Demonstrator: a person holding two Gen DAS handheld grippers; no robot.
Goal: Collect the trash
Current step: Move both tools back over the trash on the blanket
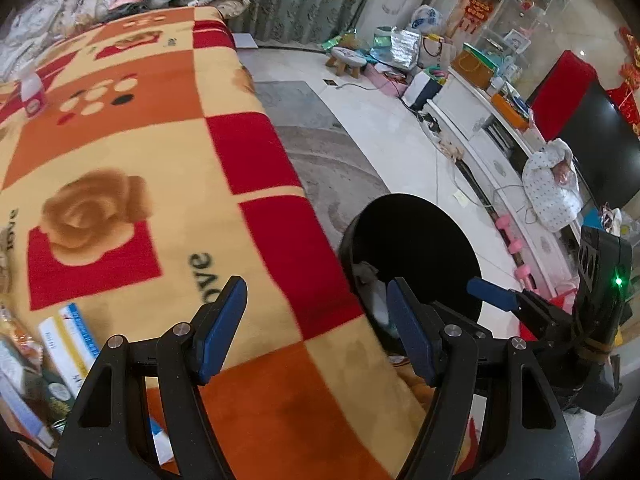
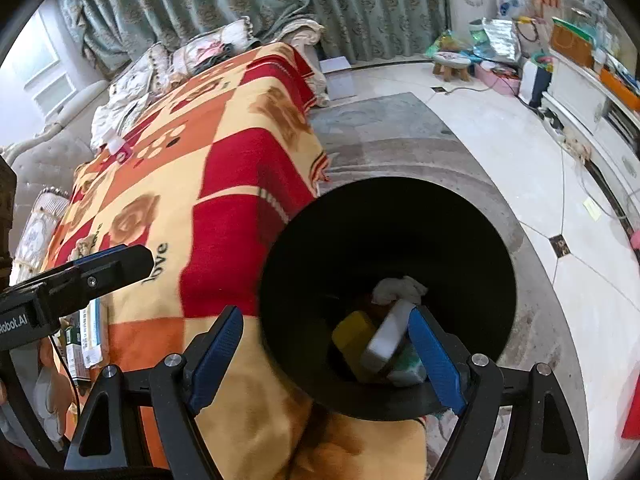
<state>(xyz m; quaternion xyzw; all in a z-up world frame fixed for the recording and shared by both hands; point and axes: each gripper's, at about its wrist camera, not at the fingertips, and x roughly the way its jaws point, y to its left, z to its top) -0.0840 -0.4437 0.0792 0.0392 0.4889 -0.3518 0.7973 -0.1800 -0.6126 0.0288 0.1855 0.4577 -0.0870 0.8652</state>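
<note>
"love" is printed in black on the fleecy red, orange and cream checked blanket point(image 1: 160, 184) — boxes with printed labels point(image 1: 70, 338) lie at its left edge. The left claw point(image 1: 316, 330) hangs over it, blue pads apart, empty. Right of it, the round black bin point(image 2: 400, 240) on the carpet holds crumpled tissue point(image 2: 398, 289), a yellow piece point(image 2: 352, 332) and a white block point(image 2: 386, 340) — the right claw point(image 2: 326, 352) gapes above it

Both grippers' fingers point(image 1: 408, 336) point(image 2: 436, 360) spread wide, empty.
</note>
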